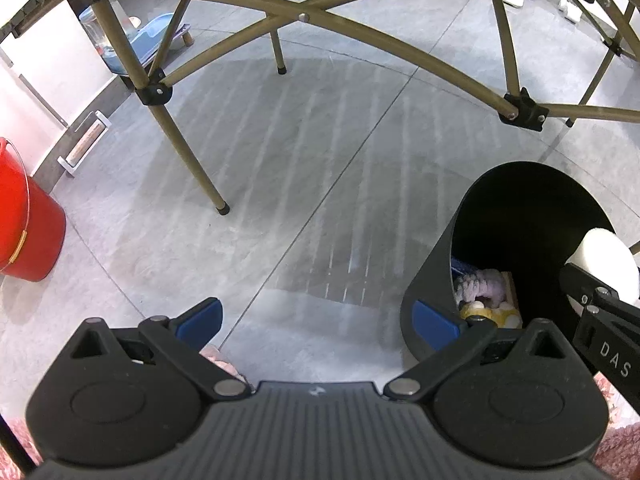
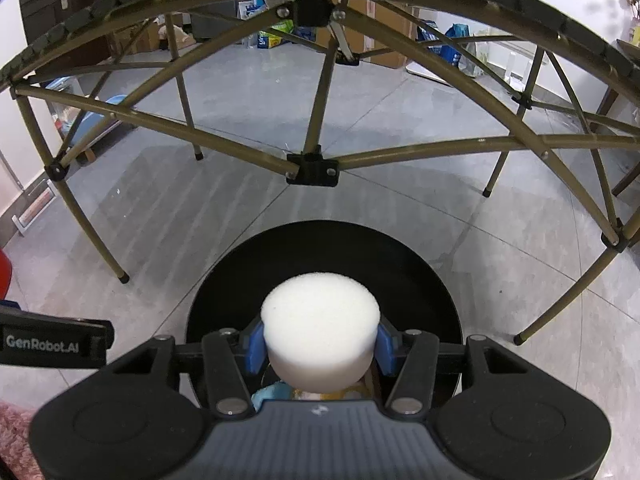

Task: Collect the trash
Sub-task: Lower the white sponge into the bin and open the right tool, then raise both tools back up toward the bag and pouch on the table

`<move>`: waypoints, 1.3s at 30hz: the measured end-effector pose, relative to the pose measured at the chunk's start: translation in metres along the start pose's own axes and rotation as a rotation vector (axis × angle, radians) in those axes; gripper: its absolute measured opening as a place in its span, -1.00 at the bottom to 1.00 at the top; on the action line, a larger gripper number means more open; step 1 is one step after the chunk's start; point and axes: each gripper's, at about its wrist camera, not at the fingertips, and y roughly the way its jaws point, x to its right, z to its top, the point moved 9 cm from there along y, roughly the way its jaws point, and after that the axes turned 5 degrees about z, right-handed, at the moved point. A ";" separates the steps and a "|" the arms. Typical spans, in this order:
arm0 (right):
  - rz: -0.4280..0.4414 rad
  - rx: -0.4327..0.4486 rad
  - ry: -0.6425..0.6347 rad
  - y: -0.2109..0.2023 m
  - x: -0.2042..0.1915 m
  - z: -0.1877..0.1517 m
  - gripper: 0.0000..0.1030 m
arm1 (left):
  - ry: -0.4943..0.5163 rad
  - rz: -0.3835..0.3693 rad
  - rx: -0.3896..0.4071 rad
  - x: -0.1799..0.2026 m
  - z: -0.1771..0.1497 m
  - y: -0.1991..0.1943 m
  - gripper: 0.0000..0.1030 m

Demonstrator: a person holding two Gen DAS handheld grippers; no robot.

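A black round trash bin (image 1: 432, 276) stands on the floor at the right of the left wrist view, with pink, yellow and blue trash (image 1: 484, 292) inside. My left gripper (image 1: 320, 320) is open and empty just left of the bin. My right gripper (image 2: 320, 346) is shut on a white round foam puck (image 2: 320, 328) and holds it over the bin's mouth (image 2: 420, 280). The puck (image 1: 610, 264) and the right gripper's arm also show at the right edge of the left wrist view.
A folding table frame with tan legs (image 1: 192, 160) stands over the grey tiled floor (image 1: 280, 160). A red bucket (image 1: 24, 224) sits at the left. Boxes and bags (image 2: 276, 36) line the far wall. Pink carpet (image 1: 224, 360) lies under me.
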 end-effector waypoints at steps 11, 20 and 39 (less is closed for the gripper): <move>0.002 -0.033 0.014 0.007 0.003 -0.007 0.02 | 0.011 0.006 -0.005 0.004 -0.001 0.001 1.00; 0.015 -0.064 0.058 0.011 0.006 -0.010 0.82 | -0.020 0.021 -0.002 -0.001 0.001 0.002 1.00; -0.034 -0.058 0.075 0.012 0.015 -0.010 1.00 | -0.013 0.017 -0.004 0.003 0.000 0.001 1.00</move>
